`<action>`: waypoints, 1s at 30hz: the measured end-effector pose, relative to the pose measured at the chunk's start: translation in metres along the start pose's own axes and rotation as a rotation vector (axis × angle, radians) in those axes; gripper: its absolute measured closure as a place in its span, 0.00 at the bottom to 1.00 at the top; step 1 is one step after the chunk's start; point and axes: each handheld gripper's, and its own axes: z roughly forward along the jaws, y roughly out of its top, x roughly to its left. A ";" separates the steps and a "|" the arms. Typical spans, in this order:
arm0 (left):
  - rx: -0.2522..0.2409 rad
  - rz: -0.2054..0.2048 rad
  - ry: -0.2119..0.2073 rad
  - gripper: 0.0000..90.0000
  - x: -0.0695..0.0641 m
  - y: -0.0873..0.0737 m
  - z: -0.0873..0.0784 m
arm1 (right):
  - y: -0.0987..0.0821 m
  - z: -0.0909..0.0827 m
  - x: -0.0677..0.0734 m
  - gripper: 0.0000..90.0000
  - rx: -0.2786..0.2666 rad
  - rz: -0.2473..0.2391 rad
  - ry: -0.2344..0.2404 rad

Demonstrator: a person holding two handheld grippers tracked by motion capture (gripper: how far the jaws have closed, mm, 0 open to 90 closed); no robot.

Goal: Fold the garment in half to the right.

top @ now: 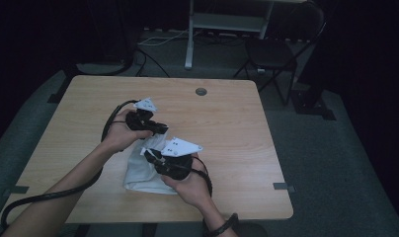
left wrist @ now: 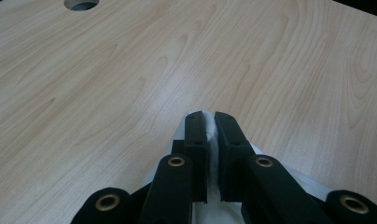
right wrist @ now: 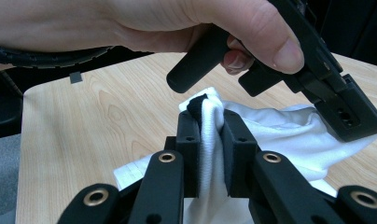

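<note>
I see white cloth (top: pixel 147 170) bunched on wooden table (top: pixel 227 123), near its front edge, between both hands. Left gripper (top: pixel 155 129) clenched on cloth fold, fabric pinched between pads (left wrist: pixel 196 133). Right gripper (top: pixel 150 155) likewise clamped on raised cloth fold (right wrist: pixel 210 135). Left hand (right wrist: pixel 177 23) shows close above in right gripper view.

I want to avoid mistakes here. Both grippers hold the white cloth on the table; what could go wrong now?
1. The left gripper pinches only a thin edge of the white cloth, so it may slip out when pulled.
2. The right gripper clamps a bunched fold, so the cloth may stay creased.
3. The two grippers sit close together above the table; they could bump.
</note>
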 end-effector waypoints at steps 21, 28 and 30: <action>-0.001 0.000 -0.023 0.94 -0.003 0.000 0.009 | -0.007 -0.005 0.000 0.88 0.017 0.004 -0.007; -0.003 -0.004 -0.029 0.94 -0.005 0.000 0.012 | -0.009 -0.007 -0.001 0.88 0.025 0.002 -0.010; -0.002 -0.009 -0.032 0.94 -0.006 0.000 0.013 | -0.010 -0.008 -0.001 0.88 0.025 0.005 -0.009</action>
